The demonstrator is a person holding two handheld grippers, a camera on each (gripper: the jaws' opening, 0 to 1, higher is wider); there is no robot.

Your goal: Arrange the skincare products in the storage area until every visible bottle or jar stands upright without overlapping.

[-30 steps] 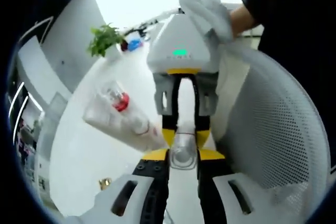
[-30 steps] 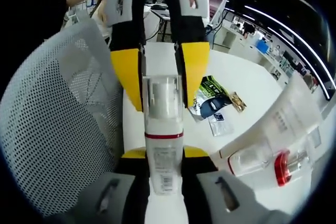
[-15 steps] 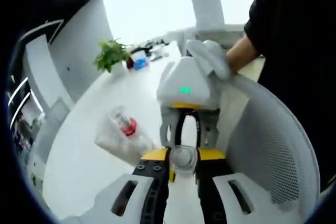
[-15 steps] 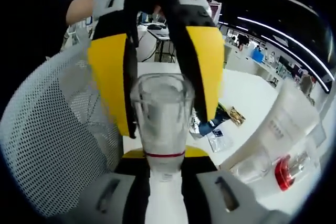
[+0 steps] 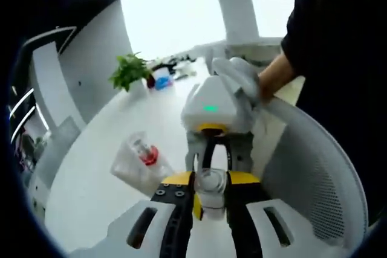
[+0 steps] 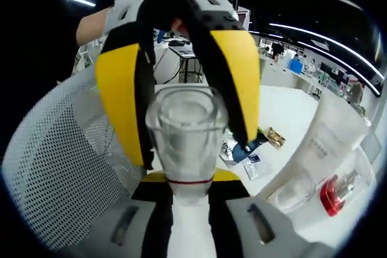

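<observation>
White plastic with a clear cap: that is the bottle [image 6: 185, 149] pinched between both grippers, and it lies along their shared line, held at each end. In the right gripper view the right gripper [image 6: 184, 180] has its jaws closed against the bottle's white body just below a thin red band, with the transparent cap pointing away from the camera. The left gripper [image 6: 178, 83] faces it from beyond, its broad yellow pads flanking the cap; whether they press the cap there I cannot tell. In the left gripper view the left gripper [image 5: 210, 180] has its yellow-tipped jaws closed tight around the bottle's [image 5: 211, 187] clear cap end, and the right gripper [image 5: 213, 149] meets it head-on, a gloved hand [image 5: 242, 77] wrapped over its white housing with a green light lit. Beside the held bottle a white perforated basket [image 6: 57, 179] curves up, its mesh wall [image 5: 308, 179] close to the jaws. On the white table [image 5: 109, 149] lie a clear tube and a clear bottle with a red collar [image 5: 143, 154], both tipped on their sides and touching each other [image 6: 326, 173]. A small green plant [image 5: 130, 70] stands further off, and dark sachets [image 6: 251, 146] lie flat on the tabletop.
</observation>
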